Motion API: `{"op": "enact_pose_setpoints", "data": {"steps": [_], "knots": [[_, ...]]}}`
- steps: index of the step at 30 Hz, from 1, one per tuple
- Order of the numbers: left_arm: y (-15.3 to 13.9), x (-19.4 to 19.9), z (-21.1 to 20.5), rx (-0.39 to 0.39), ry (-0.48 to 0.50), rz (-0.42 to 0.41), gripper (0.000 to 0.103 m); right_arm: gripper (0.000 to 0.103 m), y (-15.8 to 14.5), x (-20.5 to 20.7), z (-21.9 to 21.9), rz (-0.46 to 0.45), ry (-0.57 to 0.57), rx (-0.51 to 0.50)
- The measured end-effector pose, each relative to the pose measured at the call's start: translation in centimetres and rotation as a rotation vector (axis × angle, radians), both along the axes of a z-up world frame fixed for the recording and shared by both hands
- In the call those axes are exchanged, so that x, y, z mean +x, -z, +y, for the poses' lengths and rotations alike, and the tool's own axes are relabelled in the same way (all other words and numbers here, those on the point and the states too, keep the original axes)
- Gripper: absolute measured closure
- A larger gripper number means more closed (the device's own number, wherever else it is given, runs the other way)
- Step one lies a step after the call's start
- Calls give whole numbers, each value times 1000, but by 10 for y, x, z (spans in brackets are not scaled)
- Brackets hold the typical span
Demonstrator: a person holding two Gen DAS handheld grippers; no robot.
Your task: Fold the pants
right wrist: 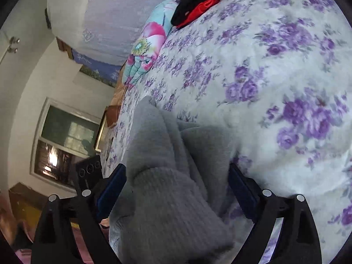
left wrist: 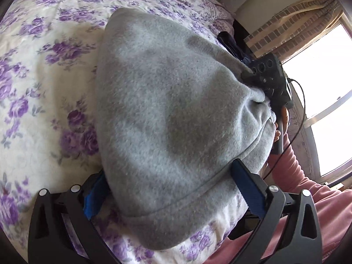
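Pants (left wrist: 167,101): one pair, grey fleece, bunched in a rounded heap on the bedspread (left wrist: 44,70), near the bed's edge. Bedspread white, purple floral print, soft. Bright window at the room's side.

Left gripper (left wrist: 169,182): jaws wide, fleece between the blue pads; whether they press, cannot tell. Right gripper (right wrist: 176,187): jaws wide, ribbed waistband between them.

Folded black-and-red clothes (right wrist: 198,2) well apart.
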State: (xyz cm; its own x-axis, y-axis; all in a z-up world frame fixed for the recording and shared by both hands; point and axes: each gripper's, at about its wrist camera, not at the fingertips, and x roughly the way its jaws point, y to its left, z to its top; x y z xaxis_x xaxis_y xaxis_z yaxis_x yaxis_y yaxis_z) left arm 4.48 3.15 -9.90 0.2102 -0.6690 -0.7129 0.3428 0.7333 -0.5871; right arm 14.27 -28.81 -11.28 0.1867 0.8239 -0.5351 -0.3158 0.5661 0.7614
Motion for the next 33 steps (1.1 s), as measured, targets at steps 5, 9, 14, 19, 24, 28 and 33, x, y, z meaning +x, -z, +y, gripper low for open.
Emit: {"op": "enact_pose_setpoints", "data": {"steps": [5, 9, 14, 19, 24, 28, 33], "knots": [[-7, -10, -2, -9, 2, -48, 11, 42, 2, -10, -8, 6, 64, 52], [-25, -22, -5, 34, -12, -139, 28, 52, -12, -23, -2, -44, 109, 41], [-41, -34, 9, -11, -38, -182, 48, 57, -49, -43, 15, -159, 106, 28], [-79, -42, 18, 8, -41, -313, 48, 58, -102, -42, 33, -260, 91, 18], [-131, -8, 38, 38, -59, -441, 48, 58, -165, 12, 56, -327, 57, 39], [-159, 42, 50, 114, -103, -516, 48, 58, -193, 80, 81, -371, 29, 26], [-147, 114, 59, 166, -150, -480, 48, 58, -174, 168, 101, -326, 9, 16]]}}
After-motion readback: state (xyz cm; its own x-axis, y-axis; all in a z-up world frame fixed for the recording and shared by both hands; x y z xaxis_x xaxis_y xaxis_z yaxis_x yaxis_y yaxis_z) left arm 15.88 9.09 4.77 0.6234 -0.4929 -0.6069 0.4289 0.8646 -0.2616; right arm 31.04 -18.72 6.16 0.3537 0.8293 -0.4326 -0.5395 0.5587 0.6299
